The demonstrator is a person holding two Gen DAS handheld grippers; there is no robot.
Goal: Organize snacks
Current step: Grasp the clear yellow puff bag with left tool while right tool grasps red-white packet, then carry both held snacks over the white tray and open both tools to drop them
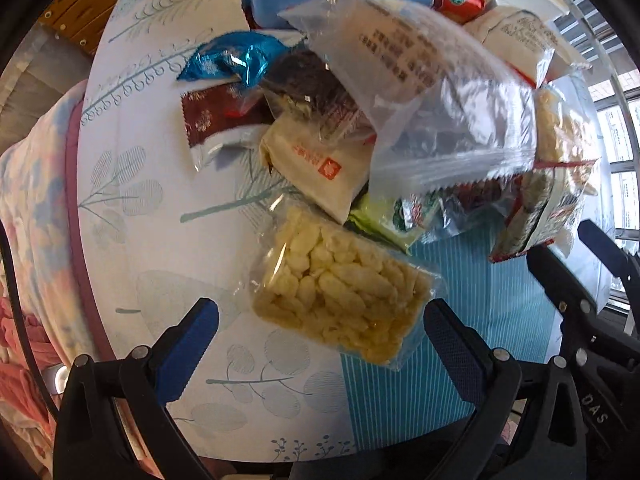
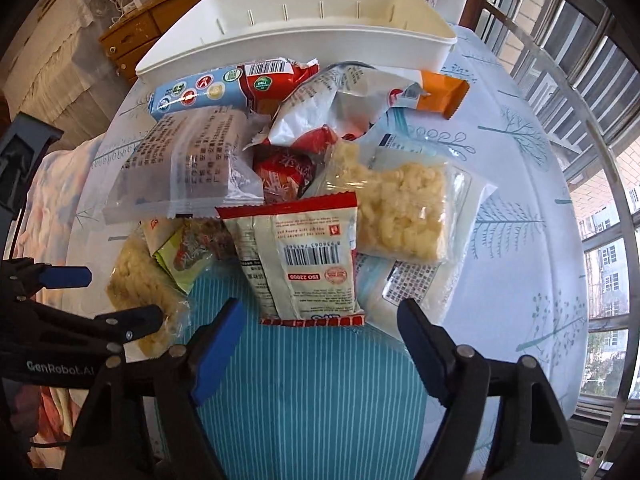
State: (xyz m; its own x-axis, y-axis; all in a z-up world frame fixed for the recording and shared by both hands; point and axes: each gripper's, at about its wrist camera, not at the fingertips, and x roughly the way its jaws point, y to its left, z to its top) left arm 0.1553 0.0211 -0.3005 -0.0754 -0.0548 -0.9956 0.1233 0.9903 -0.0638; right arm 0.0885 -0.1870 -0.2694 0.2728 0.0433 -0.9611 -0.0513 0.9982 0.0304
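Your left claw [image 1: 320, 344] hangs wide and empty astride the puffed-rice packet [image 1: 340, 288], low centre, its long axis slanting toward lower right. Right claw [image 2: 320, 344], wide, empty, sits below the red-edged packet [image 2: 300, 256], bin [image 2: 300, 36] beyond.

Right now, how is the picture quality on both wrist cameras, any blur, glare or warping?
Left wrist view: the clear printed packet on top of the pile is motion-blurred, the puffed rice packet sharper. Right wrist view: mostly sharp, window washed out. Both: fisheye bends the table edge, corners black.
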